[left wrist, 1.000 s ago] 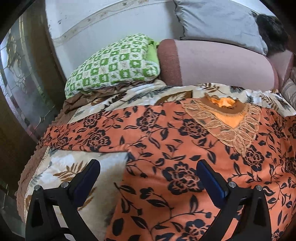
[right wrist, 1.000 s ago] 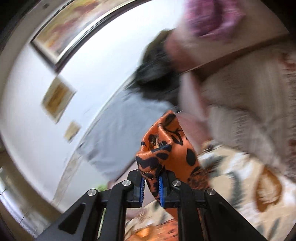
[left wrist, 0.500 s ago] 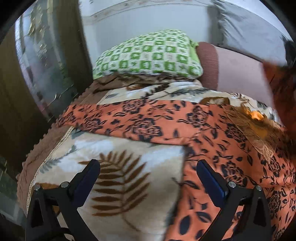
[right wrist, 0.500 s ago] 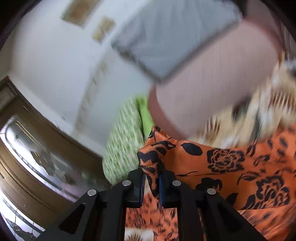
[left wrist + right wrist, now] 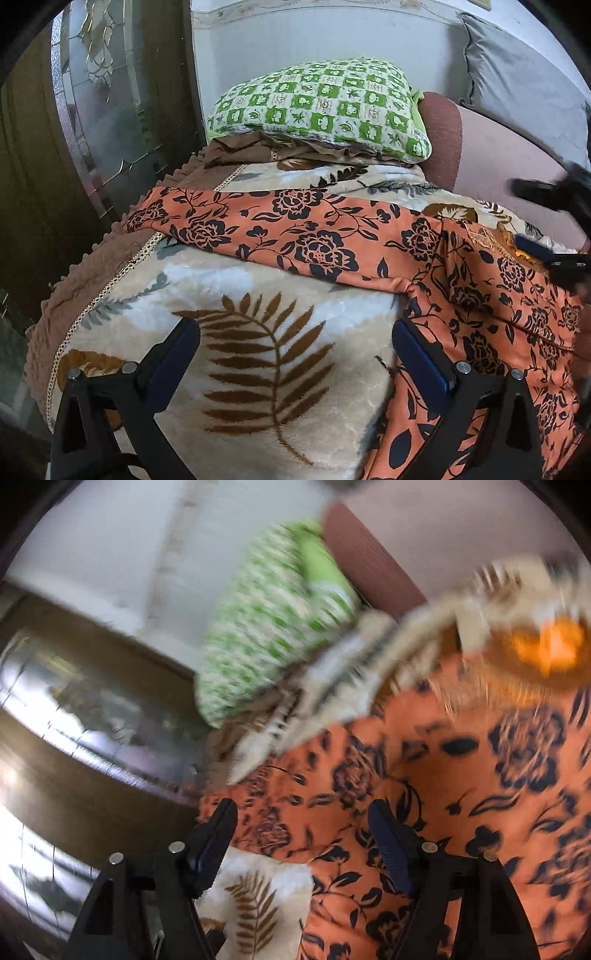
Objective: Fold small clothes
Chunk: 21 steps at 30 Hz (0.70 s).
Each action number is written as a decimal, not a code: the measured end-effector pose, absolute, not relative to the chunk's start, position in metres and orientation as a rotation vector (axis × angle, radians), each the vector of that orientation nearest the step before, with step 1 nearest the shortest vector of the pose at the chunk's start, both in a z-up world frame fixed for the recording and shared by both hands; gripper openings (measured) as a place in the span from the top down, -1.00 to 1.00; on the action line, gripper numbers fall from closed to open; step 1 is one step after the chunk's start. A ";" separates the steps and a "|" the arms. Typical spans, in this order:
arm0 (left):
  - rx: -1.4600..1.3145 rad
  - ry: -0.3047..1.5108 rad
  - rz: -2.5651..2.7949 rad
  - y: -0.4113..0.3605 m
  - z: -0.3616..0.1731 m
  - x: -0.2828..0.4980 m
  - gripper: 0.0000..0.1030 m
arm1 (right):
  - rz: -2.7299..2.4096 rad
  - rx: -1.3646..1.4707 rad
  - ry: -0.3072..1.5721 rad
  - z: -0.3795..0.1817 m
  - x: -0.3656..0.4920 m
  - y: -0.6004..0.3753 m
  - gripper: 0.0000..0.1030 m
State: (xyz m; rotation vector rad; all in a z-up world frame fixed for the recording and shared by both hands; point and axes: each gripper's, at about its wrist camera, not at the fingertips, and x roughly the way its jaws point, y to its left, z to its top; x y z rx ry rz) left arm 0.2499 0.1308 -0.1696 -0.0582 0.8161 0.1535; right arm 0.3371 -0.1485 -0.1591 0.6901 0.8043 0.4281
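An orange garment with black flowers (image 5: 325, 240) lies spread on a cream blanket with brown leaf print (image 5: 258, 354). One sleeve stretches out to the left; a folded-over part covers the lace neckline at the right. My left gripper (image 5: 295, 350) hangs open over the blanket, its right finger (image 5: 417, 354) at the garment's edge. My right gripper (image 5: 303, 834) has its jaws opening above the orange cloth (image 5: 461, 794), with nothing pinched between them; the view is blurred. It also shows at the right edge of the left wrist view (image 5: 554, 229).
A green checked pillow (image 5: 325, 107) lies at the back on brown cloth, beside a pink sofa arm (image 5: 498, 147) and a grey cushion (image 5: 517, 74). A dark wooden door with glass panels (image 5: 103, 110) stands at the left, past the blanket's scalloped brown edge.
My right gripper carried a pinched fold of the garment down and over onto the body, then its jaws parted and let it go. The left gripper slid left over the blanket.
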 end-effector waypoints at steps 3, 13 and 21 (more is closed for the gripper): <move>-0.059 0.809 0.177 0.137 -0.167 0.251 -1.00 | 0.293 0.608 0.796 -0.156 0.328 -0.173 -0.48; -0.230 0.858 0.381 0.223 -0.182 0.270 -1.00 | 0.119 0.397 0.995 -0.231 0.319 -0.198 -0.08; -0.352 0.895 0.437 0.288 -0.185 0.295 -1.00 | 0.226 0.326 0.866 -0.178 0.231 -0.223 -0.08</move>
